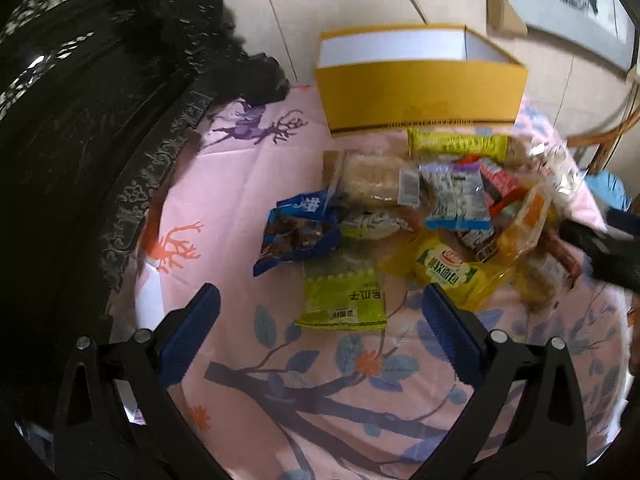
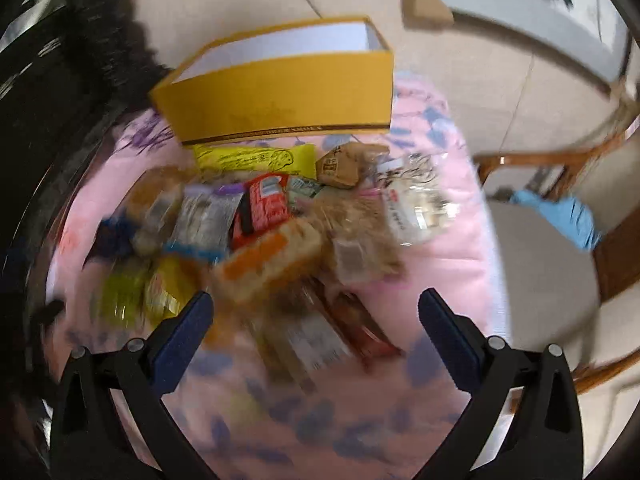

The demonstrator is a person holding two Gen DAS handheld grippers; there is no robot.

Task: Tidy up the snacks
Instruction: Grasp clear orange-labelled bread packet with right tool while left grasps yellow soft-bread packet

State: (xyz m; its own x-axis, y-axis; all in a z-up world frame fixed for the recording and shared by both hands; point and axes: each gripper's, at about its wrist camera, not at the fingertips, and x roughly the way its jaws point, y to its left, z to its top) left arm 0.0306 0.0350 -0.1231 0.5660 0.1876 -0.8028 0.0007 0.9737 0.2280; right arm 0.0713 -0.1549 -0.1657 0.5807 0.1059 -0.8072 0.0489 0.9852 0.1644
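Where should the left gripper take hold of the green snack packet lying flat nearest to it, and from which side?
Probably by its near sealed edge, coming from the near side. The green snack packet lies flat on the cloth, between the open fingers of the left gripper, and its near edge is free while other snacks overlap the far end.

Snack packets (image 1: 420, 216) heaped before open yellow box (image 1: 420, 88).

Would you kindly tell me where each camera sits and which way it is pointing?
Left wrist: rides the left claw, open over the pink cloth, facing the snack pile and yellow box; the right claw shows at the edge.
Right wrist: rides the right claw, open, blurred, facing the same pile.
Shared: box, pile, cloth.
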